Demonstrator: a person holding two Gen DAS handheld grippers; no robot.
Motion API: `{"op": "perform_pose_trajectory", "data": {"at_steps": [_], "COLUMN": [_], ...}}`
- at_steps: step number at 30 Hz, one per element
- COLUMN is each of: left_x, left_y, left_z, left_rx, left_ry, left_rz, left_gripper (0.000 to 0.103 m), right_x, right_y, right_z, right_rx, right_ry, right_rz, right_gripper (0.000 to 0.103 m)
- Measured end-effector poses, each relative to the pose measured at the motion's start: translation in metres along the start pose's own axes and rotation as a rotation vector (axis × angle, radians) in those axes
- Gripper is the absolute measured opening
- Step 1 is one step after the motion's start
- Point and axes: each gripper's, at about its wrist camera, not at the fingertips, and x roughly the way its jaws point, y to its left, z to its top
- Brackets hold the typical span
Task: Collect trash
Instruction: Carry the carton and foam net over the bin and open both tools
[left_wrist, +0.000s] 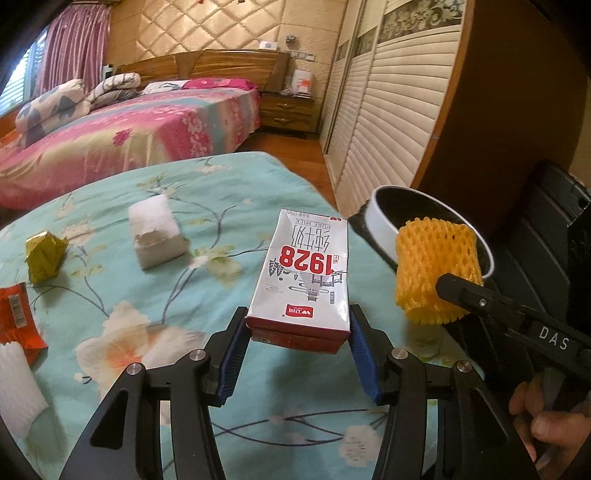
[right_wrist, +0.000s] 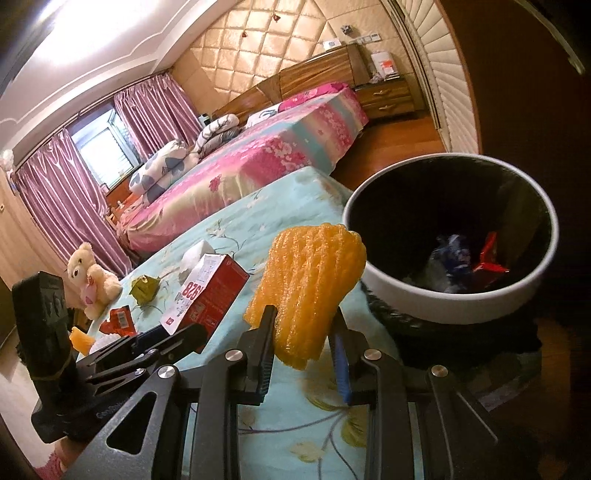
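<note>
My left gripper (left_wrist: 298, 328) is shut on a red and white milk carton (left_wrist: 304, 273) marked 1928, held above the floral table; the carton also shows in the right wrist view (right_wrist: 207, 291). My right gripper (right_wrist: 304, 330) is shut on a yellow foam fruit net (right_wrist: 310, 291), held close to the white-rimmed trash bin (right_wrist: 376, 284) at the table's right edge. The net (left_wrist: 436, 266) and the bin (left_wrist: 382, 225) also show in the left wrist view. The bin holds several wrappers (right_wrist: 465, 258).
On the table lie a white foam block (left_wrist: 157, 230), a crumpled gold wrapper (left_wrist: 44, 254), a red wrapper (left_wrist: 16, 317) and a white foam net (left_wrist: 16, 387). A teddy bear (right_wrist: 92, 277) sits beyond the table. A bed (left_wrist: 122, 133) and louvred wardrobe (left_wrist: 388, 110) stand behind.
</note>
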Motion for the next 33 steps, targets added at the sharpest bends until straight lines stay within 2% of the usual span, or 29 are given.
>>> {"op": "perform_pose_trajectory", "data": {"at_steps": [23,33], "left_x": [0.017,0.03], "left_y": [-0.068,-0.085], "left_z": [0.016,0.033], "left_rx": [0.066,0.093], "left_ry": [-0.003,-0.013], "left_rz": [-0.06,-0.077], "left_gripper": [0.051,0.051], "right_x": [-0.042,-0.045], "right_y": [-0.062,-0.072], "right_z": [0.006,0.016], "right_rx": [0.08,0.09], "right_ry": [-0.081,-0.095], "right_rz": [-0.083,-0.105], "right_gripper": [0.027,0.028]}}
